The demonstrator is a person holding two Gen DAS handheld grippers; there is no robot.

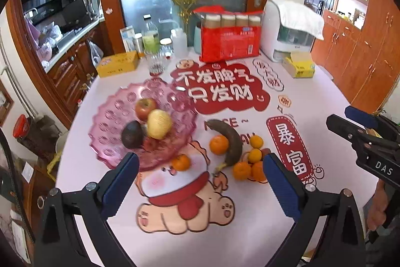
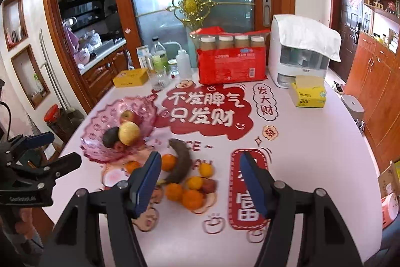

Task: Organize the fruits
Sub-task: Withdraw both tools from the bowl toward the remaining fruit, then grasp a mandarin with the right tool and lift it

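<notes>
On the left, the pink scalloped glass fruit bowl (image 1: 110, 142) already held two apples and a dark fruit. The blackened banana (image 1: 231, 142) and small oranges (image 2: 192, 198) lay loose on the white tablecloth (image 1: 325, 96), printed "NICE~". The left gripper (image 1: 200, 179) and right gripper (image 2: 200, 182) were both open and empty, so I judged a next fruit must be grasped and carried to the bowl.

Right gripper (image 2: 200, 182) is hovering over the table (image 2: 312, 142), jaws standing apart with nothing between them; beyond its fingertips a blackened banana (image 2: 181, 159) is lying among loose oranges (image 2: 192, 198), while the pink bowl (image 2: 100, 149) is sitting left, holding apples (image 2: 128, 133)
</notes>
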